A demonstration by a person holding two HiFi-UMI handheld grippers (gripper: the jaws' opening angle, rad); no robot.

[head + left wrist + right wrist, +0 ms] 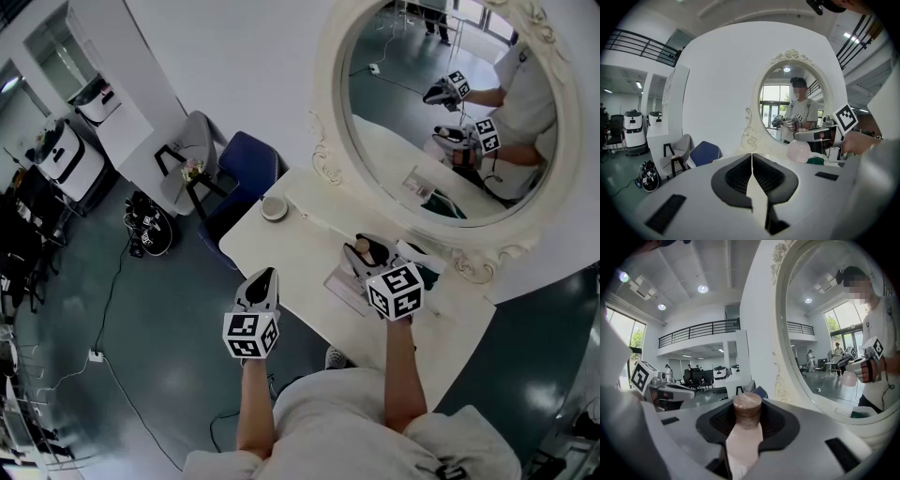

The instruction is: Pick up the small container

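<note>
A: Surface first. White desk (281, 246) across centre of head view, set against a white wall (234, 66). Oval mirror (330, 141) in an ornate cream frame standing at the far edge, upper right of frame.

B: Confirmed. Round dish (274, 208) on desk near its upper left corner, well apart from both tongs. Flat pale item (339, 281) lying on desk under the right-hand tool.

A: Position of task object?

B: Located: small container (747, 405), pink body, brown cap, upright between the pads of right tongs (747, 420) and gripped just below the cap. In head view, centre of frame, over desk just before the mirror base. Unclear whether its bottom touches desk.

A: State of left tongs (751, 161)?

B: Closed, pads pressed together, empty. In head view, lower left of centre, tips at the near desk edge.

A: Room notes?

B: Glossy dark grey-green floor (141, 328) filling left half of head view. Thin cable (108, 300) trailing across it. Blue chair (246, 161) and grey chair (192, 139) just beside desk's left end, upper centre. White machines (66, 159) at upper left. Upper-level railing (698, 330) at centre left of right gripper view, round ceiling lights above it. Mirror reflecting both tools and a person's white shirt.
</note>
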